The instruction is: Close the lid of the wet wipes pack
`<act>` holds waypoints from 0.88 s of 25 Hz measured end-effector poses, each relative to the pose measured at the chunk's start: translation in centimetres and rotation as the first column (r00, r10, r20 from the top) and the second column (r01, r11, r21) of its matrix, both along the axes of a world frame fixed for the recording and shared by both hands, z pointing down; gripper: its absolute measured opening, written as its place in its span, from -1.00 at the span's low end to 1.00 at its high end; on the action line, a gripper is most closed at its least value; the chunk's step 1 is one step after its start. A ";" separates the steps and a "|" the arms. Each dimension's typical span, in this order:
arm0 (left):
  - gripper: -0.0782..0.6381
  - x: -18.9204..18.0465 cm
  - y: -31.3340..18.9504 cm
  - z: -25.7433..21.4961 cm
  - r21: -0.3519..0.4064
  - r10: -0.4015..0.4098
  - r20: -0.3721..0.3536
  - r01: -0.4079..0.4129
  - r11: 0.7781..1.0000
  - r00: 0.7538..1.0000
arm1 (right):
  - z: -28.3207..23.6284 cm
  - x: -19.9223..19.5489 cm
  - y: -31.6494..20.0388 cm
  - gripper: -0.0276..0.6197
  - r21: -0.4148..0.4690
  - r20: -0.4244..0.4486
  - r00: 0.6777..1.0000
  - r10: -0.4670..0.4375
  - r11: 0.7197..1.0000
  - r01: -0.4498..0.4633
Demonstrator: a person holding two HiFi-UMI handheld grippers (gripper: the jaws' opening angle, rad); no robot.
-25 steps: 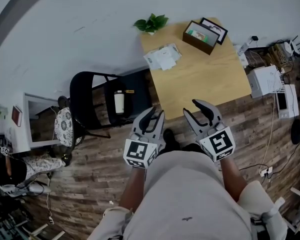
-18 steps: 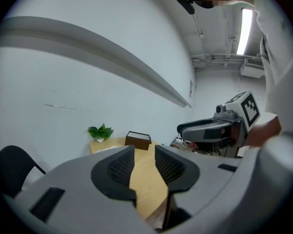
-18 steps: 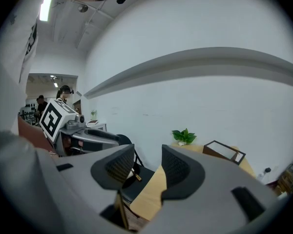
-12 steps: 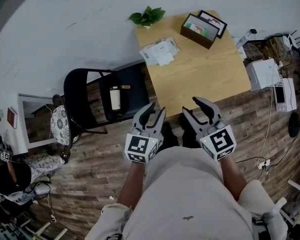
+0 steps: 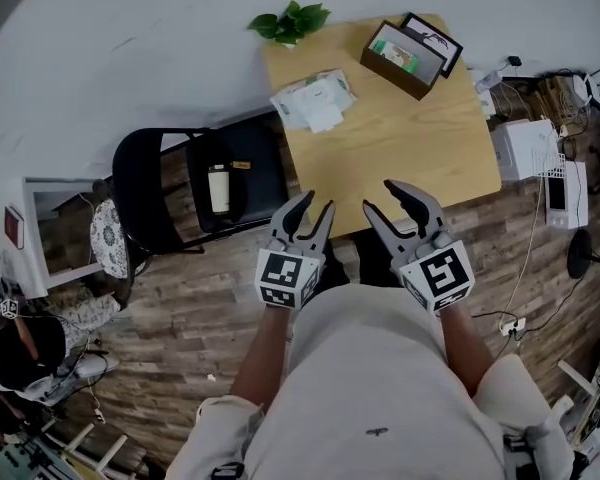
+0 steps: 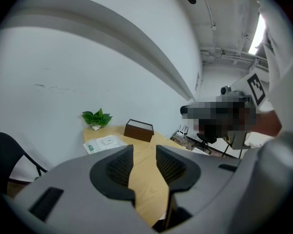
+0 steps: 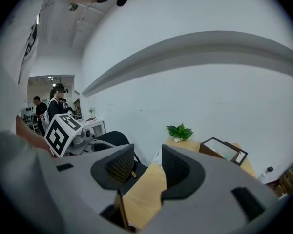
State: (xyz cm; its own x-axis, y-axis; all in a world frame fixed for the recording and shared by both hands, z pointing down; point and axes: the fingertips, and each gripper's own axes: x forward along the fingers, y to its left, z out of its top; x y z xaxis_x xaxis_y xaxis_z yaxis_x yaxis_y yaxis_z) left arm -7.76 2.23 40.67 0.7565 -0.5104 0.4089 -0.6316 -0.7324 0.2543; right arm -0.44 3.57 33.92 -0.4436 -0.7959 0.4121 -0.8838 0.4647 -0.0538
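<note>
The wet wipes pack, white with green print, lies flat at the far left corner of the wooden table. It is also small in the left gripper view, too far off to read how its lid stands. In the right gripper view only a white sliver of the pack shows between the jaws. My left gripper and right gripper hover side by side at the table's near edge, well short of the pack. Both have just been opening and stand open, with nothing between the pads.
A brown open-topped box and a picture frame stand at the table's far right, a small potted plant at its far left corner. Left of the table is a black folding chair carrying a bottle. White equipment and cables sit at the right.
Both grippers have spread their jaws wider, the left one most. Both hands have come forward to the table's near edge.
</note>
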 end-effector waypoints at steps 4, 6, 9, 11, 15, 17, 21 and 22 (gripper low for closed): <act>-0.43 1.9 -2.0 1.9 -0.037 -0.024 0.014 0.025 0.999 1.000 | 0.7 1.4 -2.5 -0.38 -0.011 0.002 0.999 -0.035 0.999 0.035; -0.43 2.8 -2.8 2.7 -0.057 -0.042 0.023 0.043 0.997 0.999 | 1.0 2.0 -3.6 -0.38 -0.018 0.008 0.998 -0.060 0.998 0.060; -0.43 4.1 -4.0 4.1 -0.084 -0.071 0.039 0.074 0.994 0.997 | 1.5 3.1 -5.3 -0.38 -0.025 0.014 0.995 -0.095 0.995 0.095; -0.43 4.9 -4.8 5.0 -0.100 -0.096 0.048 0.100 0.990 0.994 | 1.8 3.8 -6.3 -0.38 -0.032 0.018 0.993 -0.120 0.992 0.120; -0.43 6.6 -6.5 6.9 -0.126 -0.149 0.069 0.157 0.980 0.986 | 3.1 5.1 -8.1 -0.38 -0.051 0.023 0.983 -0.182 0.982 0.183; -0.43 7.2 -7.3 8.0 -0.138 -0.168 0.084 0.178 0.974 0.982 | 3.7 5.6 -9.0 -0.38 -0.058 0.030 0.977 -0.209 0.976 0.211; -0.43 8.0 -8.8 10.4 -0.167 -0.206 0.125 0.225 0.960 0.971 | 4.5 6.1 -10.2 -0.38 -0.062 0.057 0.965 -0.256 0.964 0.260; -0.42 8.2 -9.0 11.0 -0.177 -0.217 0.137 0.239 0.955 0.967 | 4.7 6.3 -10.4 -0.38 -0.064 0.065 0.962 -0.266 0.961 0.270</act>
